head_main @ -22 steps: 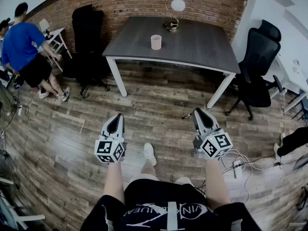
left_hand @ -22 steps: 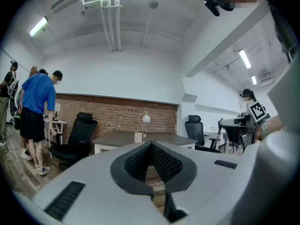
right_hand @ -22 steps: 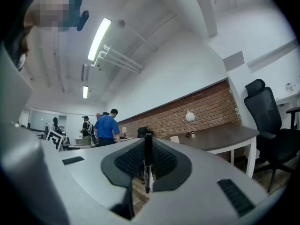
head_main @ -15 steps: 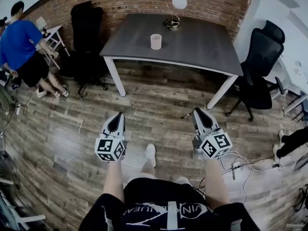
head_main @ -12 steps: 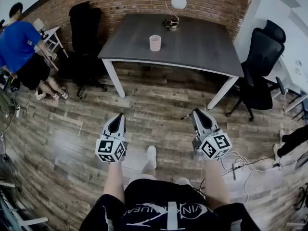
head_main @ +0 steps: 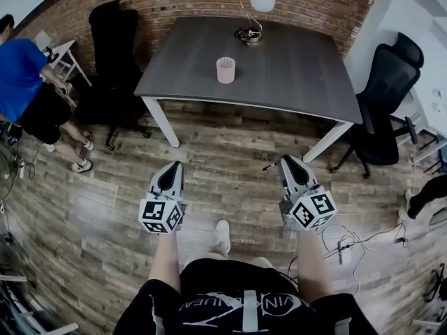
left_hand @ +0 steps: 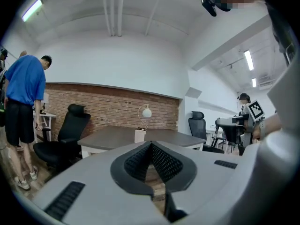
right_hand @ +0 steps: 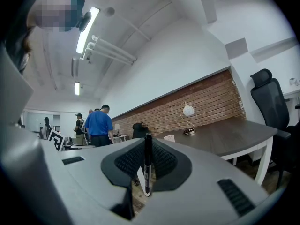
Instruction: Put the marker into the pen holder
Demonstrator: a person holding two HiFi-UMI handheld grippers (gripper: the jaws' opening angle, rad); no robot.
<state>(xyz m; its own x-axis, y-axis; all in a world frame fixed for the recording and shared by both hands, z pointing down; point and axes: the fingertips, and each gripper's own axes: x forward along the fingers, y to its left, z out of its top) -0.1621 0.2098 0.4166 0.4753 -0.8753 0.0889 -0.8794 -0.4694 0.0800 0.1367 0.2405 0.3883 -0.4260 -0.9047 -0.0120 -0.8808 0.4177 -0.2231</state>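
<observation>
Two grippers over plank floor, marker pinched in the right one

Nearest are the wearer's black shorts and a white shoe (head_main: 222,234) set on the floor between the forearms. The left gripper (head_main: 170,167) has a smooth grey shell and black ribbed pads. Its jaws are brought together with nothing between them. The right gripper (head_main: 289,161) is of the same build, and its jaws are closed on the marker (right_hand: 147,165). The marker is a slim black barrel held crosswise between the pads. In the head view one end pokes out on the side toward the left gripper. Both grippers hang above the floor (head_main: 105,208), well short of the table.

The floor is wood planking in mixed browns with a slight sheen. Loose cables and a white power strip (head_main: 341,248) lie to the right of the right gripper. A stretch of planks runs from the grippers to the table's near edge.

The table (head_main: 300,68) has a dark, matte, rectangular top on white legs. The pen holder (head_main: 225,70), a pale pink cylindrical cup, stands upright on the top's left half, apart from everything else. Farther back on the top is a desk lamp (head_main: 254,16) with a thin curved stem and a round white globe.

One black office chair (head_main: 112,54) sits off the table's left end and another (head_main: 384,103) off its right corner. A red-brown brick wall closes the room behind. At the far left edge stands a person in a blue shirt (head_main: 24,68).
</observation>
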